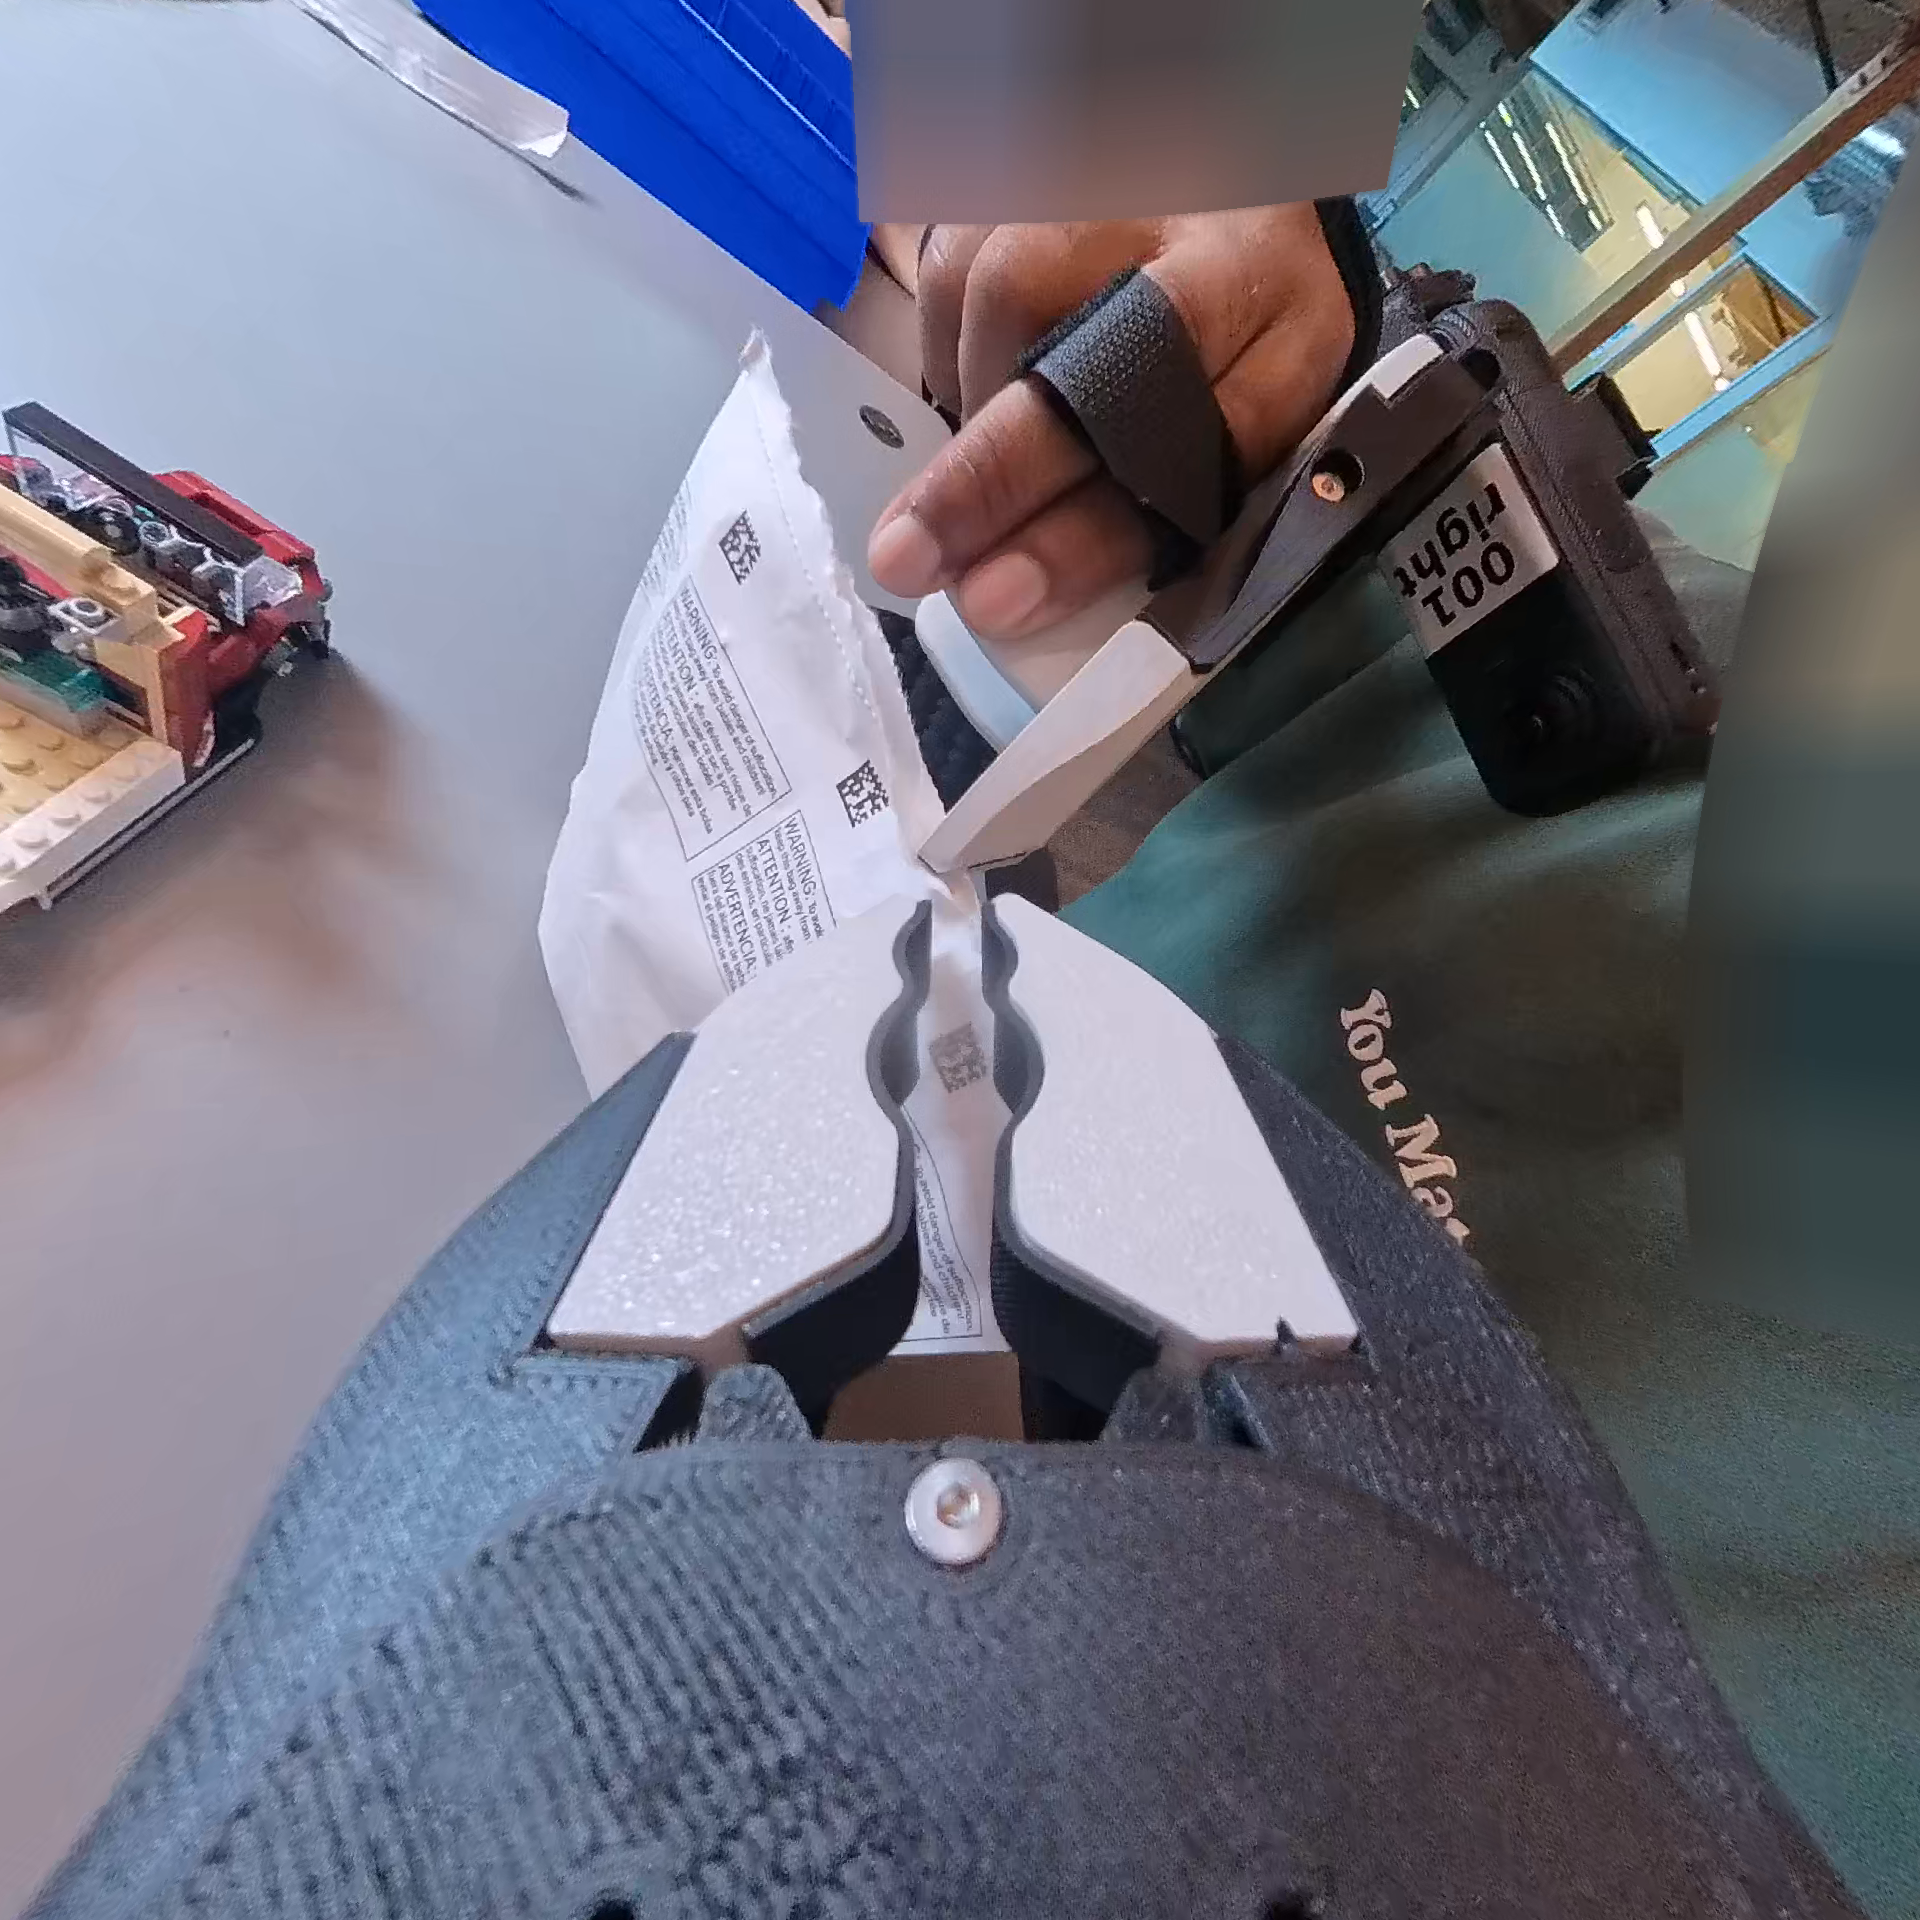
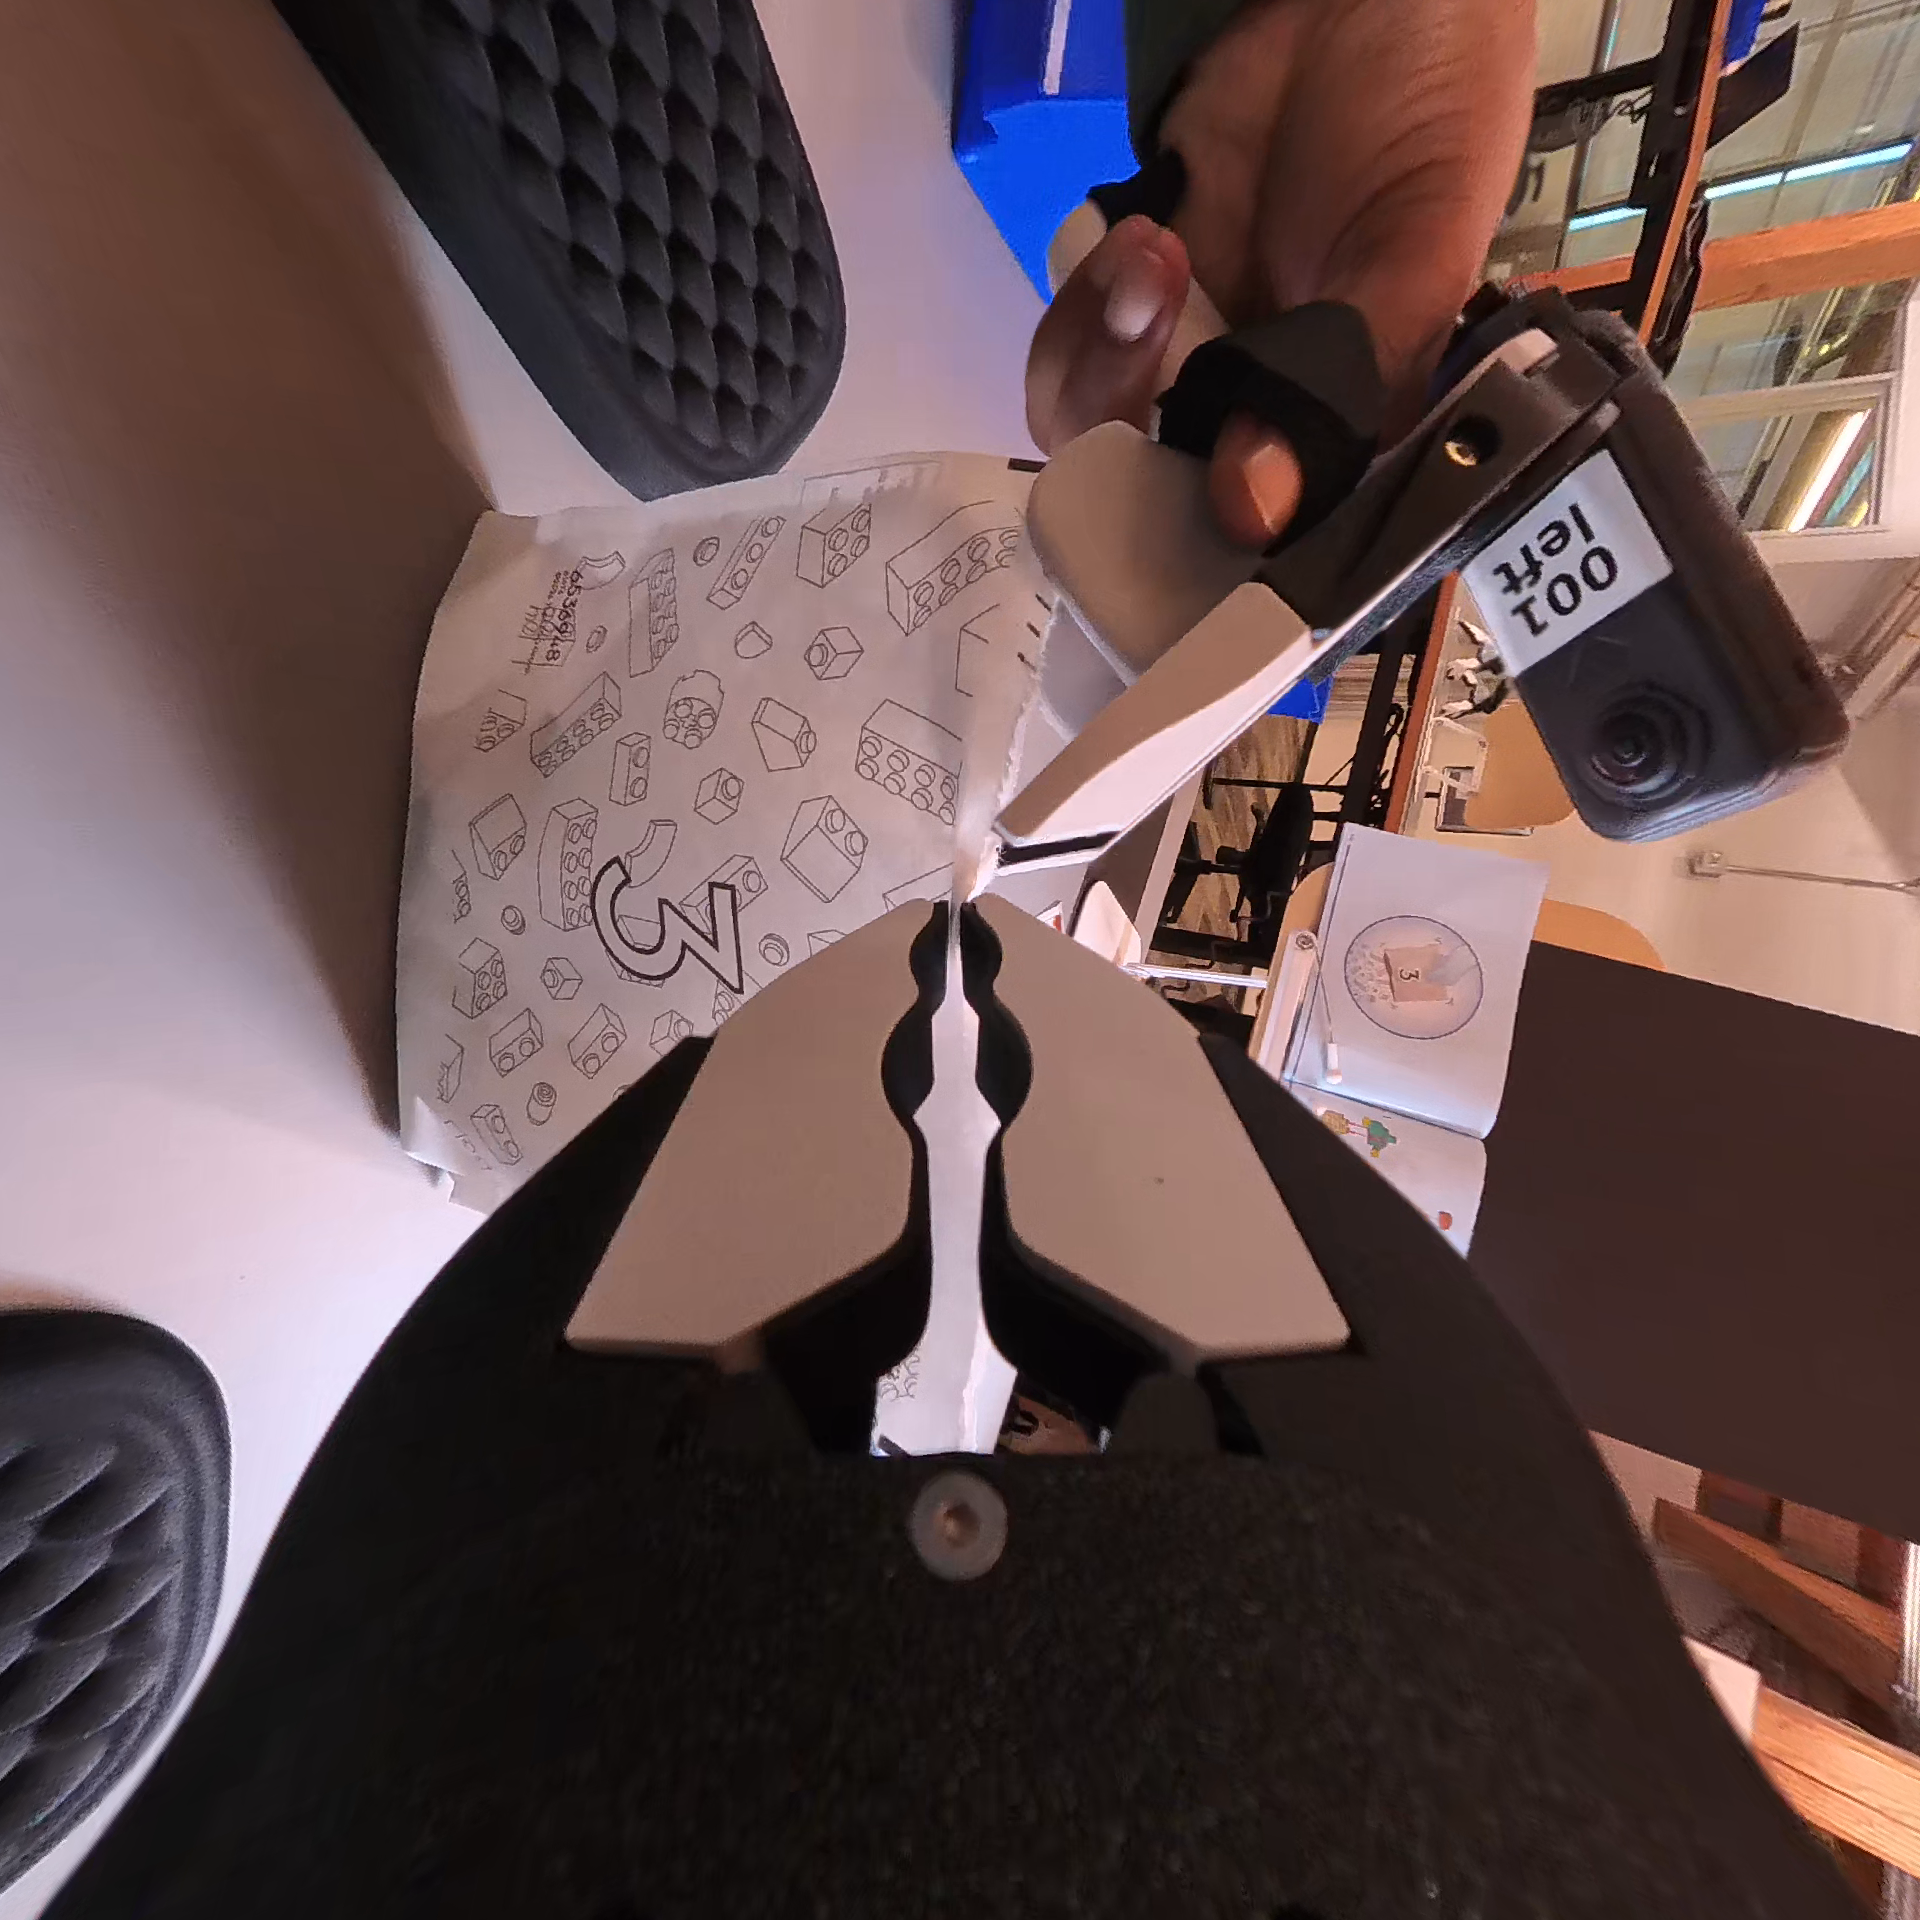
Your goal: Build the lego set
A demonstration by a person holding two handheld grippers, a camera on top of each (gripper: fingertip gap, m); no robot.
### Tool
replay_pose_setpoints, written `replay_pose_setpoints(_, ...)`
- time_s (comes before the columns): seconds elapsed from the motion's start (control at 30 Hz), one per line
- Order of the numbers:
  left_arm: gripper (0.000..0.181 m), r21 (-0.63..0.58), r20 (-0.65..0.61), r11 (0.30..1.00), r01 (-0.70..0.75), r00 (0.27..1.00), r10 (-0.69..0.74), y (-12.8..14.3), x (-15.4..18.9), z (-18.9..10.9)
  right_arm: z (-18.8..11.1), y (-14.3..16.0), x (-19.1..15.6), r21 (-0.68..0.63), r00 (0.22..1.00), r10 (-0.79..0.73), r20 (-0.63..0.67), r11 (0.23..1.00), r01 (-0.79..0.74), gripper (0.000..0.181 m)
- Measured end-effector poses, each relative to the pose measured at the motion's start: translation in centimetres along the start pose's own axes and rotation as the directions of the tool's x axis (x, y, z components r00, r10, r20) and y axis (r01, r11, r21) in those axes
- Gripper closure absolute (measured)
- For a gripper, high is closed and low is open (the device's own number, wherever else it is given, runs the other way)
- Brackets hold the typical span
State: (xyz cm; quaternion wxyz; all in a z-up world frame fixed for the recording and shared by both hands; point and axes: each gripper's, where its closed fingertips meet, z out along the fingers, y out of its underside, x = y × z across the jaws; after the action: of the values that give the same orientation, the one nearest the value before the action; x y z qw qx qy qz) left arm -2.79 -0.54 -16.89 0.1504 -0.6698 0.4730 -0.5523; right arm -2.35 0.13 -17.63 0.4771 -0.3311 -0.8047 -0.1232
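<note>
A white paper parts bag [image 1: 717, 769] is held in the air between both grippers; its printed brick-pattern side shows in the right wrist view [image 2: 675, 810]. My left gripper [image 1: 956, 909] is shut on the bag's edge, which runs between its fingers. My right gripper [image 2: 956, 909] is shut on the same edge right beside it. Each gripper shows in the other's view, the right one [image 1: 961, 857] and the left one [image 2: 1003, 842], tips almost touching. The bag's edge is torn near the tips. A partly built red and tan lego model [image 1: 114, 665] sits on the grey table [image 1: 312, 312] at the left.
A blue bin [image 1: 707, 114] stands at the table's far edge. A person's hands hold both grippers. Two dark textured pads [image 2: 623, 218] show in the right wrist view. An open instruction booklet [image 2: 1403, 997] lies on a dark surface at the right. Less than 4 cm separates the two grippers' tips.
</note>
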Motion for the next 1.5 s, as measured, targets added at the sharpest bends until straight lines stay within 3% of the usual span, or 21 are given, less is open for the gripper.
replay_pose_setpoints(0.4,0.169,-0.109,0.095,0.994,-0.004,0.995,0.014,0.4,-0.6,-0.1,-0.1,-0.2,-0.1,0.007,1.000,-0.020,-0.012,1.000,0.020,0.179)
replay_pose_setpoints(0.67,0.181,-0.302,0.269,0.946,-0.122,0.941,0.207,1.1,-1.9,-0.3,-0.3,-0.6,-0.3,0.019,1.000,-0.022,-0.002,1.000,0.022,0.181)
replay_pose_setpoints(0.77,0.181,-0.302,0.383,0.942,-0.145,0.887,0.259,-0.1,-3.8,-1.9,-1.0,-1.3,-1.1,0.044,0.997,0.033,0.066,0.998,-0.036,0.181)
replay_pose_setpoints(0.87,0.181,-0.316,0.505,0.930,-0.190,0.796,0.334,-0.9,-5.8,-3.9,-2.7,-3.3,-3.2,0.091,0.951,0.156,0.267,0.978,-0.186,0.181)
replay_pose_setpoints(1.13,0.181,-0.276,0.502,0.914,-0.298,0.766,0.402,-1.0,-3.9,-2.9,-4.6,-3.8,-5.0,0.023,0.799,0.343,0.494,0.913,-0.407,0.179)
replay_pose_setpoints(1.2,0.181,-0.284,0.491,0.902,-0.325,0.759,0.428,-0.7,-3.1,-2.5,-4.7,-3.7,-4.0,0.029,0.761,0.404,0.507,0.875,-0.483,0.169)
replay_pose_setpoints(1.33,0.181,-0.285,0.473,0.883,-0.374,0.746,0.469,-0.1,-1.9,-1.6,-5.4,-3.5,-0.6,0.060,0.659,0.514,0.549,0.762,-0.645,0.170)
replay_pose_setpoints(1.43,0.181,-0.271,0.457,0.872,-0.409,0.742,0.490,0.1,-1.1,-1.0,-4.5,-2.2,2.0,0.042,0.651,0.567,0.505,0.737,-0.675,0.181)
replay_pose_setpoints(1.5,0.181,-0.258,0.448,0.860,-0.440,0.734,0.510,-0.1,-0.5,-0.7,-3.0,-0.6,2.0,-0.039,0.701,0.547,0.457,0.800,-0.599,0.181)
